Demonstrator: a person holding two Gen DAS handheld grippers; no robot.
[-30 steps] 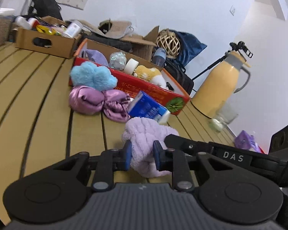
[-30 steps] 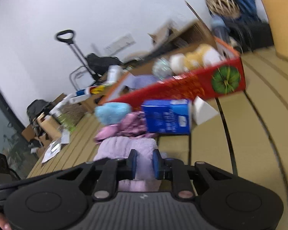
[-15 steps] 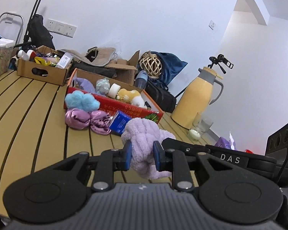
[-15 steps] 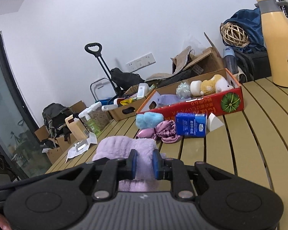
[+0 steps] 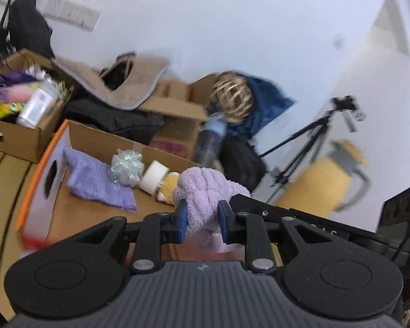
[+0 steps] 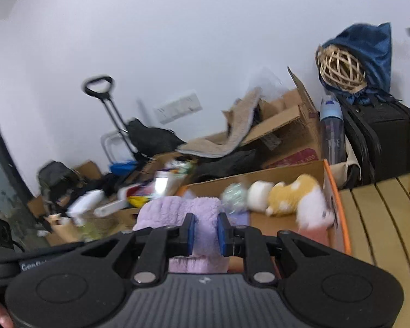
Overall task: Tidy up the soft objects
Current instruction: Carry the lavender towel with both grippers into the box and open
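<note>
Both grippers pinch one fluffy lilac towel (image 5: 205, 191) and hold it in the air above the open cardboard box (image 5: 101, 136) with the orange rim. My left gripper (image 5: 201, 220) is shut on one end. My right gripper (image 6: 206, 233) is shut on the other end of the lilac towel (image 6: 177, 207). Inside the box lie a purple cloth (image 5: 95, 181), a crinkly clear bundle (image 5: 127, 166), a white tape roll (image 5: 153, 176) and a yellow and white plush toy (image 6: 295, 196). The towel hides part of the box floor.
A second cardboard box (image 5: 13, 134) full of bottles and packets stands to the left. Behind are more boxes, a beige mat (image 5: 128, 82), a wicker ball (image 6: 340, 68) on a blue bag, a water bottle (image 6: 332, 128), a yellow jug (image 5: 322, 186) and a tripod (image 5: 309, 142). Wooden table slats (image 6: 377, 218) run right of the box.
Both grippers, still shut on the towel, have risen and moved forward from the table to over the box. The blue carton, pink satin cloth and blue fluffy item have dropped out of view.
</note>
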